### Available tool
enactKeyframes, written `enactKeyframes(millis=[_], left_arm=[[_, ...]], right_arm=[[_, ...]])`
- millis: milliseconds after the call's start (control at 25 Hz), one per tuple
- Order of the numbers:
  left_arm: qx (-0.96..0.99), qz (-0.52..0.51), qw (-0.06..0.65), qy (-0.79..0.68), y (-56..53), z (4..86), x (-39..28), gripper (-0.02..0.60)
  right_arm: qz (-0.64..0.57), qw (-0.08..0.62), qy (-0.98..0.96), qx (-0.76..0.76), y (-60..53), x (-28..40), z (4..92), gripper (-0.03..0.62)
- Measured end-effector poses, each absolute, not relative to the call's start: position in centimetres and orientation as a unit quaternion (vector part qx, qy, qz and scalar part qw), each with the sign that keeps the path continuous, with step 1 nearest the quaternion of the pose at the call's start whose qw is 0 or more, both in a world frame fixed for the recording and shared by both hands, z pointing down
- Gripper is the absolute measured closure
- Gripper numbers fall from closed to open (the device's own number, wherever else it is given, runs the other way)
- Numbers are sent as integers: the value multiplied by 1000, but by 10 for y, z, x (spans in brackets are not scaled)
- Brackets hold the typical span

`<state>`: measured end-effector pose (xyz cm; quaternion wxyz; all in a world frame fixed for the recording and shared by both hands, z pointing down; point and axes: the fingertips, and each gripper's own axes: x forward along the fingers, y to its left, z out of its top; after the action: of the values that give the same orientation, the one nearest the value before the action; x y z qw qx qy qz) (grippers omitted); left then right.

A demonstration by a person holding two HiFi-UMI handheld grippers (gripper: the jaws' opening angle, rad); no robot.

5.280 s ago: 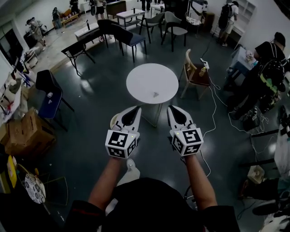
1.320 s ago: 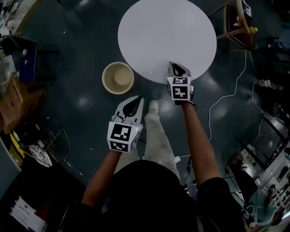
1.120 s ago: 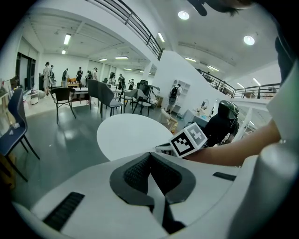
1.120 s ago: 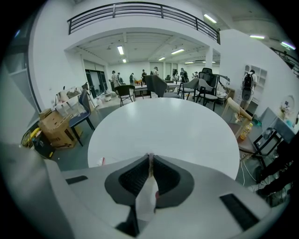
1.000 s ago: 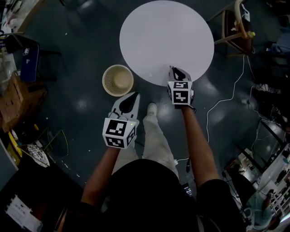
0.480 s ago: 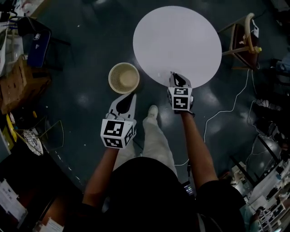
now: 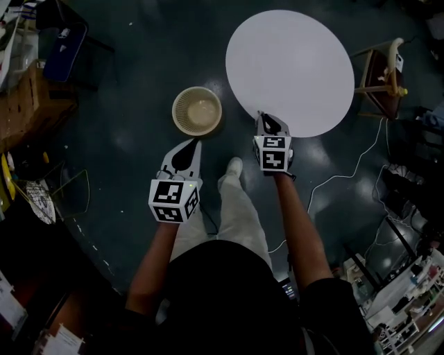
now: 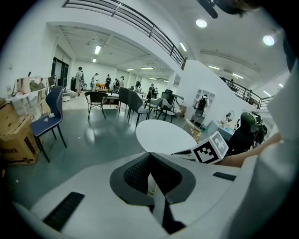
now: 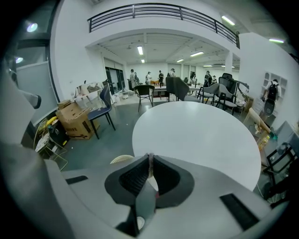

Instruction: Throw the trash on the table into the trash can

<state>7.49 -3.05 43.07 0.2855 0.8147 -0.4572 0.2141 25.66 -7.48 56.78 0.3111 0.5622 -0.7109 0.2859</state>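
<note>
Overhead, the right gripper (image 7: 263, 119) hovered at the near edge of the round white table (image 7: 291, 66). Its jaws were closed almost fully on a thin scrap of trash (image 9: 150, 164), pinched near the pad tips. The left gripper (image 7: 190, 145) hung apart from it over the dark floor (image 7: 125, 139), jaws pressed together with nothing between them. Its tips pointed toward the beige trash can (image 7: 178, 114), which stood on the floor just beside the table.

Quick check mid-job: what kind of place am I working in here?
Probably a large open office or lab hall: a round white table, scattered chairs, cardboard boxes and a mezzanine railing overhead.
</note>
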Motion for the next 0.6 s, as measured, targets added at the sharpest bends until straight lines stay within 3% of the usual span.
enactKeyframes(millis=[600], left_arm=[[799,216,314,-464,-32,468,-40,568]], right_arm=[[284,329,-739,515,-88,106,589,553]])
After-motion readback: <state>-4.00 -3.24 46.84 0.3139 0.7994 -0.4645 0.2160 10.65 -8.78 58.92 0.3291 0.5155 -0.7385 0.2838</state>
